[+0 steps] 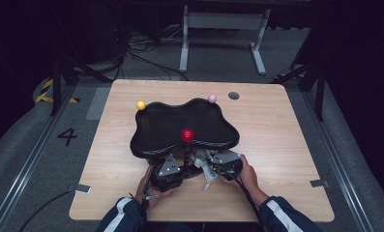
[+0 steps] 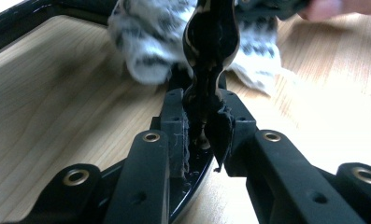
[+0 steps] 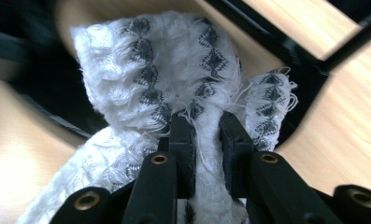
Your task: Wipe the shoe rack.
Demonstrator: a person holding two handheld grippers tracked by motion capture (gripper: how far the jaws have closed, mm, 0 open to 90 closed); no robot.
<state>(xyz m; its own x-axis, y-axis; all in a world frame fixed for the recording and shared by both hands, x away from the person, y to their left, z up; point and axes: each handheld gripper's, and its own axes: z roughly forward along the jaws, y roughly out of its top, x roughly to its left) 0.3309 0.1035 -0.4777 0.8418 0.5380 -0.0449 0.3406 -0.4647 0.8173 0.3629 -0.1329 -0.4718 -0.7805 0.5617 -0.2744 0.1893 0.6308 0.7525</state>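
I see my left gripper (image 2: 199, 135) clamped on the near rim of one black wavy tray (image 1: 170, 128); my right gripper (image 3: 206, 135) pinches one white patterned cloth (image 3: 160, 84) at the tray's 6 o'clock edge, half hidden beneath it. Three balls: red (image 1: 187, 135), yellow (image 1: 140, 105), pink (image 1: 212, 98).

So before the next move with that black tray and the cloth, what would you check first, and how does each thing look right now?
1. Left tool clamped on the black tray rim: ok, the edge sits between its jaws.
2. Right tool holding the white cloth: ok, fabric is pinched between its jaws.
3. Cloth touching the tray: cannot tell, it sits close to the near edge.
4. Red ball stays put: not ok, it sits near the near rim and could roll.
5. Yellow ball and pink ball out of the way: ok, at the far edge.
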